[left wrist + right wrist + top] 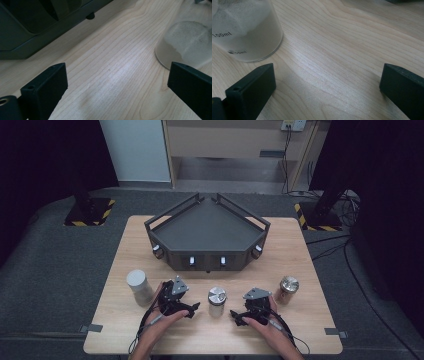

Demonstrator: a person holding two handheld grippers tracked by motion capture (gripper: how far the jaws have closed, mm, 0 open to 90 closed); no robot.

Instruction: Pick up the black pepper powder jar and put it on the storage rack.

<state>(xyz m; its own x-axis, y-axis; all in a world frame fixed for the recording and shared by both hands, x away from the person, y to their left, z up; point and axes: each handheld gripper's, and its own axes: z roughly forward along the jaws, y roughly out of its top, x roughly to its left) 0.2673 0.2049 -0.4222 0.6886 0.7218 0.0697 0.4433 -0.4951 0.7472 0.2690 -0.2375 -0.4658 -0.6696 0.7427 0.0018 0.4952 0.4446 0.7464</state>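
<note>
Three jars stand near the front of the wooden table (125, 240). A white-lidded jar (139, 286) is at the left, a silver-lidded jar (217, 301) in the middle, and a metal-lidded jar (287, 289) with brownish contents at the right. My left gripper (192, 310) rests open on the table just left of the middle jar, jaws pointing at it. My right gripper (234, 318) rests open just right of it. In the left gripper view, the gripper (117, 75) holds nothing and the powder-filled jar (185, 42) sits ahead on the right. In the right gripper view, the gripper (327, 75) is empty and the jar (244, 32), marked 100ml, stands ahead on the left.
A dark grey angular box (207, 236) with railed edges and small front knobs occupies the table's far middle. Its lower edge (37, 22) lies ahead of the left gripper. Bare wood lies between both pairs of jaws. Black stands and cables stand on the floor beyond.
</note>
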